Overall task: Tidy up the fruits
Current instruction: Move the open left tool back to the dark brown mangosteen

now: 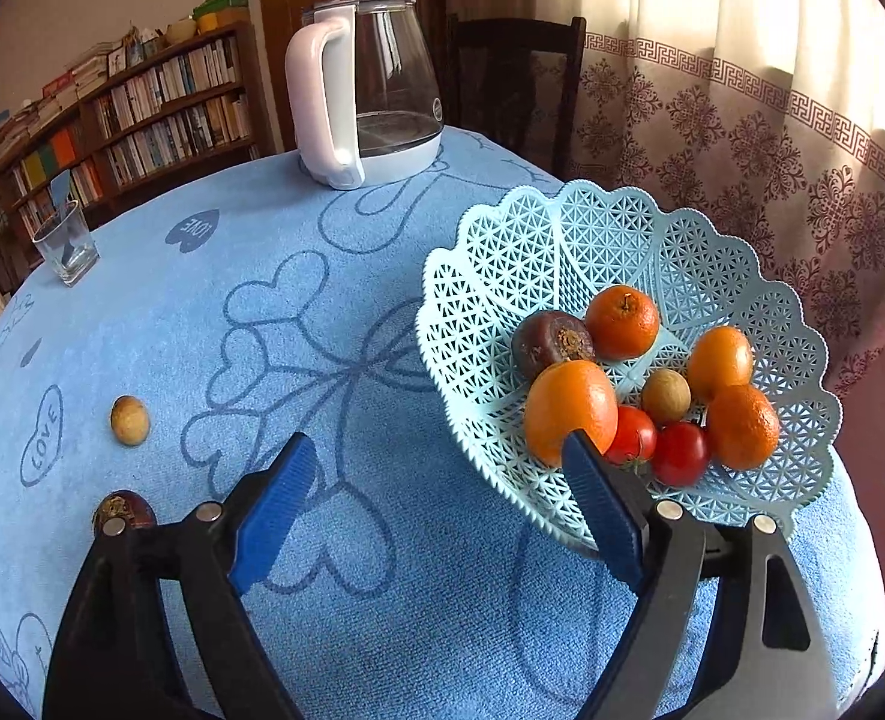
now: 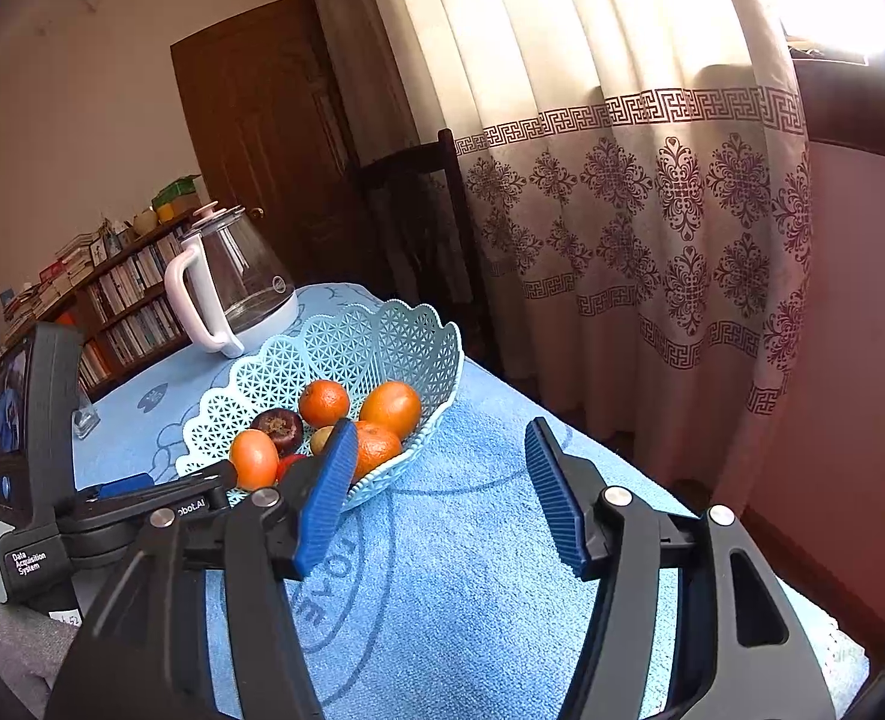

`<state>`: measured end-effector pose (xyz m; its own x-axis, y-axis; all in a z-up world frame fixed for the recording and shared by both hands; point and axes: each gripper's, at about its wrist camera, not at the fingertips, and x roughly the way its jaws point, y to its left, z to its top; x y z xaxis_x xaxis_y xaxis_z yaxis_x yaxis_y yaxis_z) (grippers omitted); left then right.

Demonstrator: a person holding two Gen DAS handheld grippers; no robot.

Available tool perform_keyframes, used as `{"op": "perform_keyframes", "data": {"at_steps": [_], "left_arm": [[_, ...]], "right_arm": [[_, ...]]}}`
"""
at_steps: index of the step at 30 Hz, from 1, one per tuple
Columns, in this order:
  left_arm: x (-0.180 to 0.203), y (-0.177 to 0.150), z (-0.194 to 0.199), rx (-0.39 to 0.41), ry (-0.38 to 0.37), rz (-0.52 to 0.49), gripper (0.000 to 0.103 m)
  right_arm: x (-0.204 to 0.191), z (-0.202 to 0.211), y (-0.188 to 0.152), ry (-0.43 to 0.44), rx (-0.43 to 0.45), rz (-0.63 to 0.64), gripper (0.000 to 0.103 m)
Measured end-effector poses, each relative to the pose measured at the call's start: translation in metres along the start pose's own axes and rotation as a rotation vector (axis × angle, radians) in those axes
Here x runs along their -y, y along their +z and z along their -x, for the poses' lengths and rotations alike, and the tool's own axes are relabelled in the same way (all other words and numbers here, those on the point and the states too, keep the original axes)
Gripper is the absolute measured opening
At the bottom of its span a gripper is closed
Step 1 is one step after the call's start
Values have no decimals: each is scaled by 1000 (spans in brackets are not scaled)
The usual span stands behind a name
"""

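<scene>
A light blue lattice basket [image 1: 562,252] stands on the blue cloth at the right. It holds several oranges, two red tomatoes [image 1: 679,453], a dark purple fruit [image 1: 547,342] and a small tan fruit [image 1: 665,396]. My left gripper [image 1: 436,444] is open with only cloth between its pads. Its right fingertip overlaps the nearest orange [image 1: 568,408] at the basket's near rim. A tan round fruit [image 1: 129,420] lies loose on the cloth at the left. Another dark fruit [image 1: 124,510] is half hidden behind the left finger. My right gripper [image 2: 440,429] stands open beside the basket [image 2: 382,330], holding nothing.
A glass kettle [image 1: 364,90] with a white handle stands at the table's far side and a drinking glass [image 1: 67,246] at the far left. A dark chair [image 1: 514,78] and a patterned curtain [image 1: 742,120] lie beyond the table. Bookshelves [image 1: 142,108] fill the left wall.
</scene>
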<state>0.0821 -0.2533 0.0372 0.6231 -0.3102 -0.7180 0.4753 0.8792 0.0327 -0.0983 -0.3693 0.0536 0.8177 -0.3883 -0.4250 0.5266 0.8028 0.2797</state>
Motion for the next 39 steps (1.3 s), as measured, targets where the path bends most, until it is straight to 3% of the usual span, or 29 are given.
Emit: {"op": "perform_keyframes", "data": {"at_steps": [8,28,37,39], "left_arm": [[-5,1,-4,-9,-6,22,86],[-39,-9,39,61,-36,106,86],[-83,-24,56,84,15,172,86],[-96,-28,59,91,44,193,86]], "right_arm": [[1,2,0,-1,7,4,60],[-19,8,-5,-11,-4,67,62],[-51,17,-16,45,-21,132,62],[-59,18,-18,61,-26,146,69]]}}
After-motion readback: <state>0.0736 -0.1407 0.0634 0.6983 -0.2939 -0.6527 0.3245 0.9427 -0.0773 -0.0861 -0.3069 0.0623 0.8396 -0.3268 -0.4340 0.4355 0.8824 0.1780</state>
